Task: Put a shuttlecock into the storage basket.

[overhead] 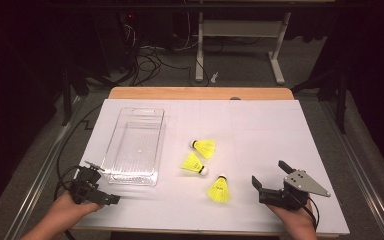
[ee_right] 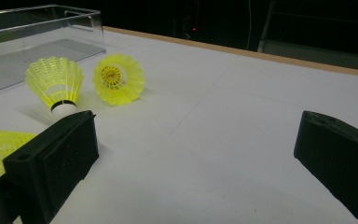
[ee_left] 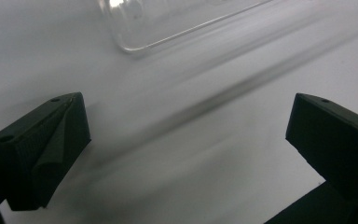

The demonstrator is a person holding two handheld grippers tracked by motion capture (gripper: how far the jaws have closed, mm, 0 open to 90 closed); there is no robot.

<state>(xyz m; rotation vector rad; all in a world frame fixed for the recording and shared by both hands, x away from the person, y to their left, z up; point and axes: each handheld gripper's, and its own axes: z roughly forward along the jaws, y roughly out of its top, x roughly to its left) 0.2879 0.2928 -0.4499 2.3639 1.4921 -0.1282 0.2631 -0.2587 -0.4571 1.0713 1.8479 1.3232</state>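
Three yellow shuttlecocks lie on the white table top: one (overhead: 204,148) farthest back, one (overhead: 193,163) just in front of it, one (overhead: 219,189) nearest the front. A clear plastic tray (overhead: 135,145) lies empty to their left. My left gripper (overhead: 102,183) is open at the tray's near left corner, holding nothing; the tray's corner (ee_left: 168,23) lies ahead of its jaws. My right gripper (overhead: 269,174) is open and empty, to the right of the nearest shuttlecock. Its view shows two shuttlecocks (ee_right: 58,84) (ee_right: 119,78) ahead left, the third (ee_right: 0,142) beside the left jaw, and the tray (ee_right: 37,37) beyond.
The white sheet (overhead: 260,130) covers a wooden table whose far edge (overhead: 200,93) shows bare. Beyond it are a desk frame (overhead: 240,35) and cables (overhead: 150,62) on the floor. Metal rails (overhead: 365,170) run along both sides of the table.
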